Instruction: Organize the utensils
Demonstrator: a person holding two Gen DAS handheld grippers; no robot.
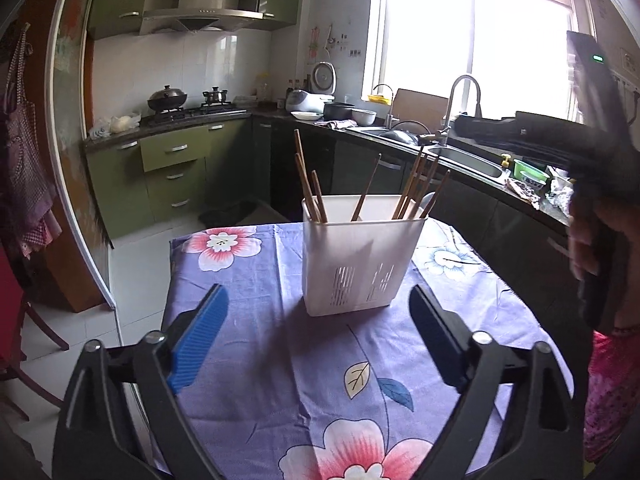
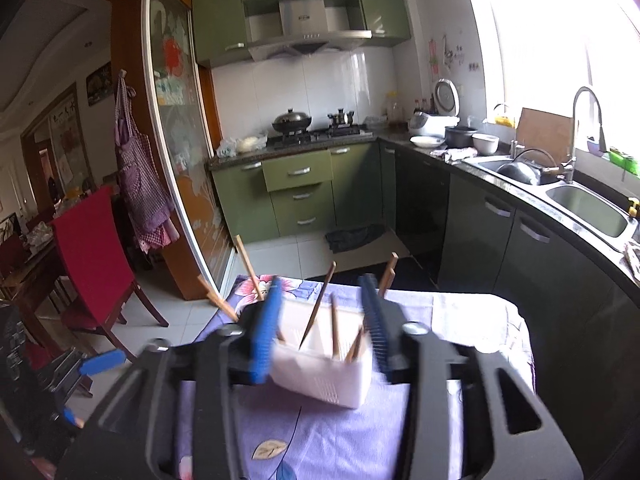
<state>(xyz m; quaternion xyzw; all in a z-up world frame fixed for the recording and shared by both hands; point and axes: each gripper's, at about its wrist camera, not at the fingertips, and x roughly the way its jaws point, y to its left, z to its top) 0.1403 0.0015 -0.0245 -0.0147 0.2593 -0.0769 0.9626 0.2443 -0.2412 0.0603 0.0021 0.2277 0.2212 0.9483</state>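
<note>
A white slotted utensil holder (image 1: 360,254) stands upright on a small table with a purple flowered cloth (image 1: 280,352). Several wooden chopsticks (image 1: 308,184) stand in it, leaning left and right. My left gripper (image 1: 320,320) is open and empty, low over the cloth, just short of the holder. In the right wrist view the holder (image 2: 324,372) sits below my right gripper (image 2: 324,320), which is open and empty above its rim, with chopsticks (image 2: 318,312) rising between the blue fingers (image 2: 266,332). The right gripper's body (image 1: 592,152) shows at the right of the left wrist view.
A counter with a double sink (image 2: 584,204) and tap runs along the right. A stove with pots (image 2: 312,128) stands at the back. A red chair (image 2: 92,248) and a sliding glass door (image 2: 180,152) are to the left. A dark cloth (image 2: 352,238) lies on the tiled floor.
</note>
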